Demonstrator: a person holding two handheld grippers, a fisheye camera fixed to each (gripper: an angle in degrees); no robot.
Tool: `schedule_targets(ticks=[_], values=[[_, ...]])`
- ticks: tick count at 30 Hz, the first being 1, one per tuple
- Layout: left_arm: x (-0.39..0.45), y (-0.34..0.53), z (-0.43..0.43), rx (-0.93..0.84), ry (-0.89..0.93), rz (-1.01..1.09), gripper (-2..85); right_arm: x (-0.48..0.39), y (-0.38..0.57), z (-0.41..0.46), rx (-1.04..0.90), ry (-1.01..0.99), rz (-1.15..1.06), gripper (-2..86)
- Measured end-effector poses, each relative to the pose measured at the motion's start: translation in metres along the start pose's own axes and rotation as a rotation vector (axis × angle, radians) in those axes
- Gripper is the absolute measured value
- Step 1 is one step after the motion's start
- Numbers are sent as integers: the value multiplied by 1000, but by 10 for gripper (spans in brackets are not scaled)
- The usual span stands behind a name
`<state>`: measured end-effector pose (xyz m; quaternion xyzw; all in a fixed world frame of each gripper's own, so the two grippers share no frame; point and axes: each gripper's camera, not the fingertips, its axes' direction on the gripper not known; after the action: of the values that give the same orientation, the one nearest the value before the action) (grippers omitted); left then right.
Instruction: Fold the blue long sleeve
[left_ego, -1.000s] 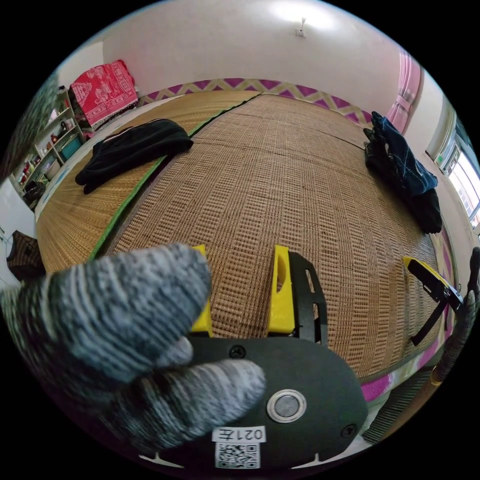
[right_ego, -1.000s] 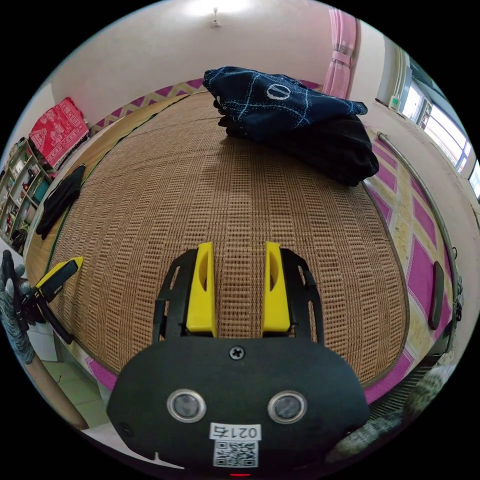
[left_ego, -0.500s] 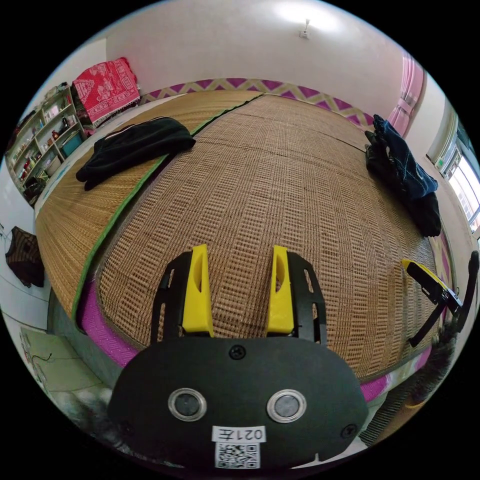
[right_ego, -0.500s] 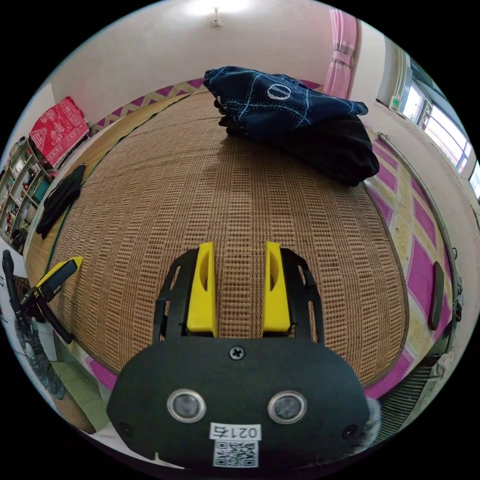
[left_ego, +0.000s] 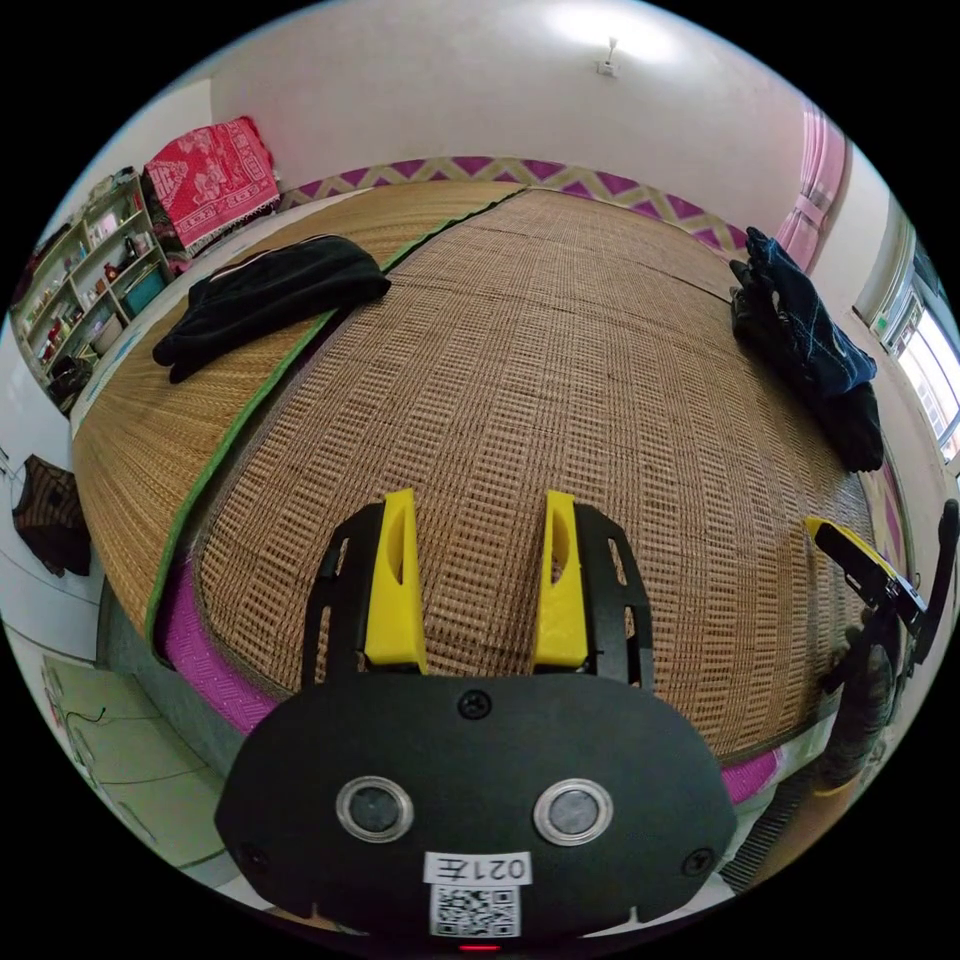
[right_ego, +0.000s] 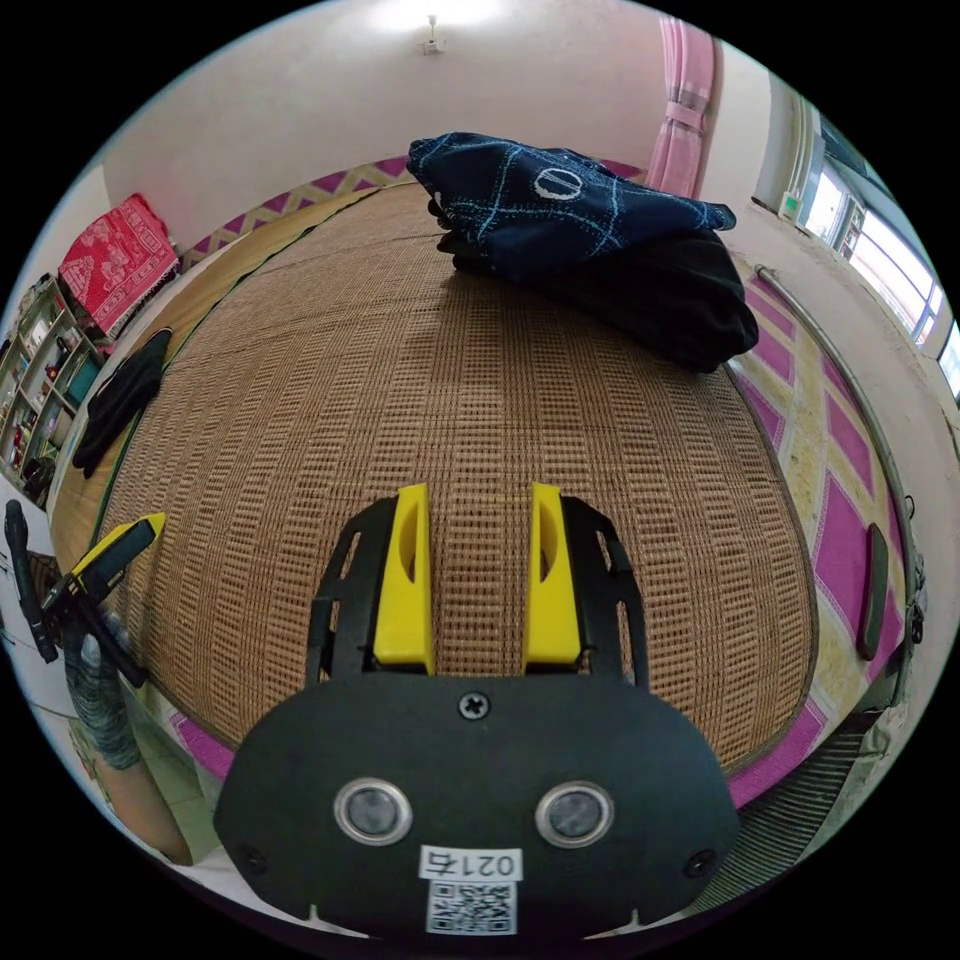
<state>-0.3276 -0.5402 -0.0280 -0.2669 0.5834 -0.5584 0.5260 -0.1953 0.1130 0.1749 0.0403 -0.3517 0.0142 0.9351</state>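
My left gripper (left_ego: 478, 575) hangs over the near edge of a woven straw mat (left_ego: 560, 340), its yellow jaws parted with nothing between them. My right gripper (right_ego: 477, 575) hangs over the same mat (right_ego: 450, 400) further to the right, jaws likewise apart and empty. In the left gripper view the right gripper (left_ego: 860, 565) shows at the right edge, with a grey knit glove (left_ego: 865, 700) below it. In the right gripper view the left gripper (right_ego: 110, 555) shows at the far left edge, also with a gloved hand (right_ego: 100, 690) under it.

The blue long sleeve (right_ego: 560, 205) lies bunched at the far right of the mat, dark blue with thin pale lines, resting on top of a black garment (right_ego: 680, 300). In the left gripper view that same blue top (left_ego: 805, 325) sits well away to the right, apart from both grippers. Another black garment (left_ego: 270, 295) lies at the far left, on a second mat (left_ego: 130, 440) beside a green border strip (left_ego: 250, 410). A red patterned cloth (left_ego: 210, 180) hangs by the far wall, above some shelves (left_ego: 80, 290).
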Motion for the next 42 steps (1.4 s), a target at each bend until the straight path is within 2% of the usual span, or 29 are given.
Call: schedule_targets(ticks=[32,34,35,38,42], values=[[-4,0,-16,-4,18,13,165,-35,-7,6,-1,2,-13,135],[-7,-1,-18,-2,16,11,151,-42,-7,4,-6,13,-42,123],[-12,1,-20,7,18,-10,90,-48,-7,2,-7,2,-67,105],[-28,8,-33,75,80,-20,3,-62,-6,-21,112,23,-133,81],[-43,12,-47,106,204,47,-4,-68,-44,-58,291,-47,-234,83]])
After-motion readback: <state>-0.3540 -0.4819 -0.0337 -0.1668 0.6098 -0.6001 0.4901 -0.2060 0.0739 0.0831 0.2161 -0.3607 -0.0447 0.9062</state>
